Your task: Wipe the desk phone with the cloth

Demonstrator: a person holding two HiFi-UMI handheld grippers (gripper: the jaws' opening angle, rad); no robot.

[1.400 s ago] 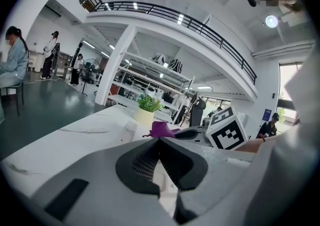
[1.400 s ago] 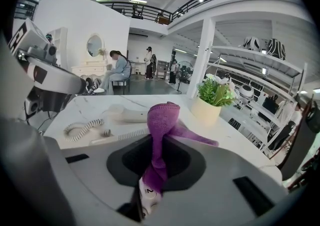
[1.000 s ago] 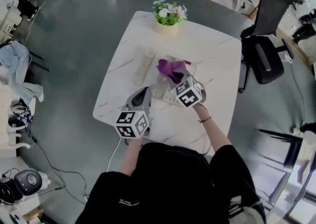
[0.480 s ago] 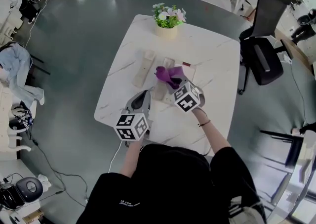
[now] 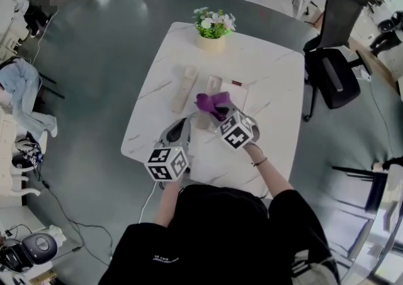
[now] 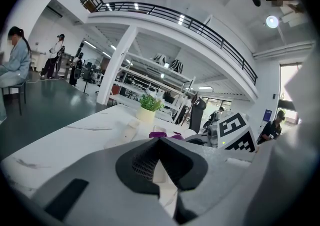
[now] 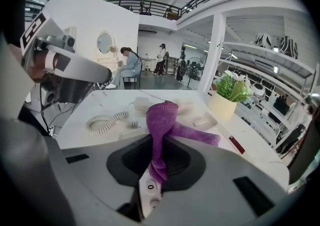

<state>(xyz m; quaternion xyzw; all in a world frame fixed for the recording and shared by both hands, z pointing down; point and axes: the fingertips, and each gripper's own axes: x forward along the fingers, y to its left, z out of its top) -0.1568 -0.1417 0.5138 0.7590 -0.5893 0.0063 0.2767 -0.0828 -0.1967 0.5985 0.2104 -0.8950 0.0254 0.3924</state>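
Observation:
A cream desk phone [image 5: 234,94] lies mid-table, its handset [image 5: 187,86] set apart to the left and its coiled cord [image 7: 104,120] on the marble. My right gripper [image 5: 220,112] is shut on a purple cloth [image 5: 211,102] that drapes over the phone. In the right gripper view the cloth [image 7: 162,125] hangs between the jaws, with phone keys [image 7: 147,186] just below. My left gripper [image 5: 181,122] hovers beside the phone's left edge. Its jaws stand close together with nothing in them.
A potted plant [image 5: 213,24] stands at the table's far edge. A small dark-red strip [image 5: 237,82] lies just beyond the phone. A black office chair [image 5: 334,70] is off the table's right side. A cable [image 5: 146,195] hangs from the near edge.
My right gripper has drawn the purple cloth a little nearer to me across the phone. The left gripper has stayed where it was.

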